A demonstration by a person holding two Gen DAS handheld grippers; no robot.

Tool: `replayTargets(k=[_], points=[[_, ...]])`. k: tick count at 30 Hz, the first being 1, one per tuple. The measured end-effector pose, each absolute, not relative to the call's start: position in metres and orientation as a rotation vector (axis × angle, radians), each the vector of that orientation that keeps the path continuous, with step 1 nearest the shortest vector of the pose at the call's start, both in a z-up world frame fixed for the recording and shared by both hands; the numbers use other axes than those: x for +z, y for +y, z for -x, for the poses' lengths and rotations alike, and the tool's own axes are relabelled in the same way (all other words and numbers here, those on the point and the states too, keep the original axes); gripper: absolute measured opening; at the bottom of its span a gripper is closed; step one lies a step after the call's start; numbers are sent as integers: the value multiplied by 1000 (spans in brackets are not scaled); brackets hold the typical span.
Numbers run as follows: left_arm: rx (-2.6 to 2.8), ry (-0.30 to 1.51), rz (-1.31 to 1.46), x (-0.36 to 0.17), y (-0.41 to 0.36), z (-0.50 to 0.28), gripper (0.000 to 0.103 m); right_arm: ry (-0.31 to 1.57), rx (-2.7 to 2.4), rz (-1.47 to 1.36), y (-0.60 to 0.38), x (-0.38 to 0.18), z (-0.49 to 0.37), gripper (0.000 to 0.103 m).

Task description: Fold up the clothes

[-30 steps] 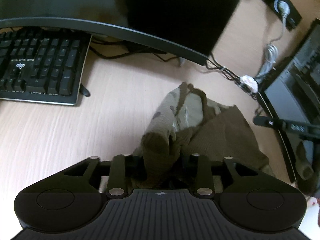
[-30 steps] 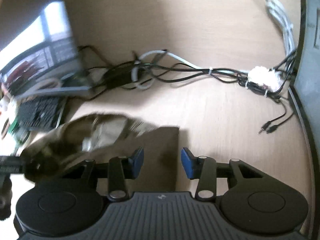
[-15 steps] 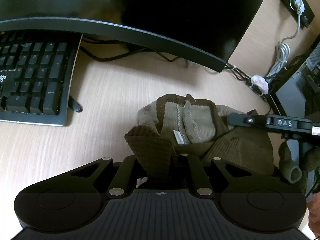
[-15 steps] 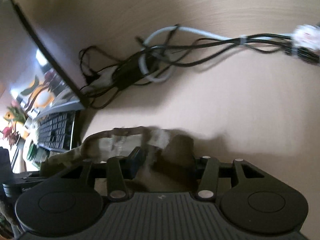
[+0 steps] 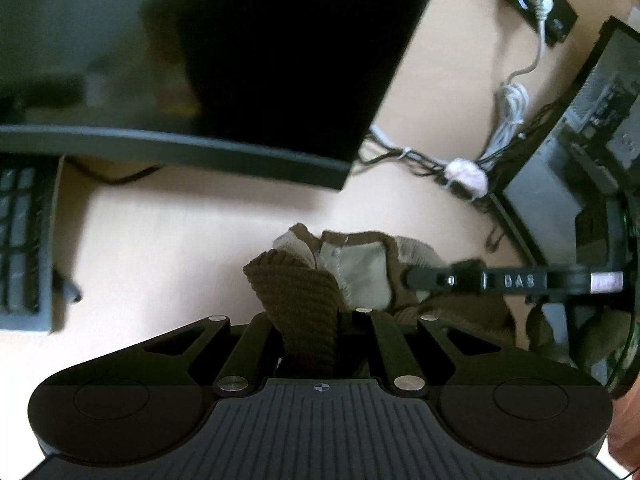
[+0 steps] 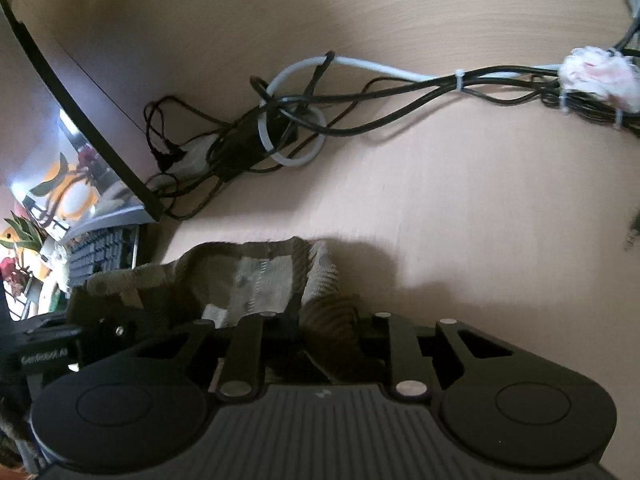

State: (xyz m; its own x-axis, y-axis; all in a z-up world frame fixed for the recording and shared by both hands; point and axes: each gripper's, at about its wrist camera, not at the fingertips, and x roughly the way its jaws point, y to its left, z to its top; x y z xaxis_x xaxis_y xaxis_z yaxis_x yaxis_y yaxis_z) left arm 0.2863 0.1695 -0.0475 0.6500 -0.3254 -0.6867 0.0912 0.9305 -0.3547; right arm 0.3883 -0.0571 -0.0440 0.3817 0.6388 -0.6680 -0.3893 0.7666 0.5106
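Mostly hidden fingertips, both grippers, bunched olive garment (image 5: 308, 300)

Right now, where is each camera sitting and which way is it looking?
Left wrist: sits on the left gripper, looking forward and down at the sweater, monitor and keyboard; a bit of hand shows at the lower right.
Right wrist: sits on the right gripper, looking forward and down at the cables and desk.
Both views show the sweater, and each shows the other gripper.
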Motion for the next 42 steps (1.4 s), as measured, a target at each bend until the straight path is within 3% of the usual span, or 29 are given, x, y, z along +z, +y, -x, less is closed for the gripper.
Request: replayTargets(k=[6, 12, 18, 24, 30, 34, 36, 40, 42], points=[[-312, 749, 299, -12, 152, -305, 9, 879, 694, -302, -73, -8, -384, 16], [-413, 613, 234, 35, 136, -272, 9, 797, 705, -278, -90, 33, -372, 11], [-324, 688, 88, -1, 148, -229, 10, 771, 660, -113, -105, 29, -314, 11], [-70, 848, 233, -51, 211, -228, 34, 854, 566, -45, -105, 5, -288, 13], [-52, 758, 269, -18, 224, -188, 58, 897, 555, -42, -103, -19, -278, 34], [-173, 760, 256, -7, 207, -174, 78, 890, 578, -15, -88, -26, -269, 58], [-206, 801, 199, -17, 191, -176, 78, 888, 585, -8, -79, -29, -267, 60], [-68, 836, -41, -41, 173, -191, 64, 872, 570, 9, -69, -33, -266, 65], [83, 818, -154, -47, 184, -203, 63, 870, 569, 19, -69, -33, -266, 66]])
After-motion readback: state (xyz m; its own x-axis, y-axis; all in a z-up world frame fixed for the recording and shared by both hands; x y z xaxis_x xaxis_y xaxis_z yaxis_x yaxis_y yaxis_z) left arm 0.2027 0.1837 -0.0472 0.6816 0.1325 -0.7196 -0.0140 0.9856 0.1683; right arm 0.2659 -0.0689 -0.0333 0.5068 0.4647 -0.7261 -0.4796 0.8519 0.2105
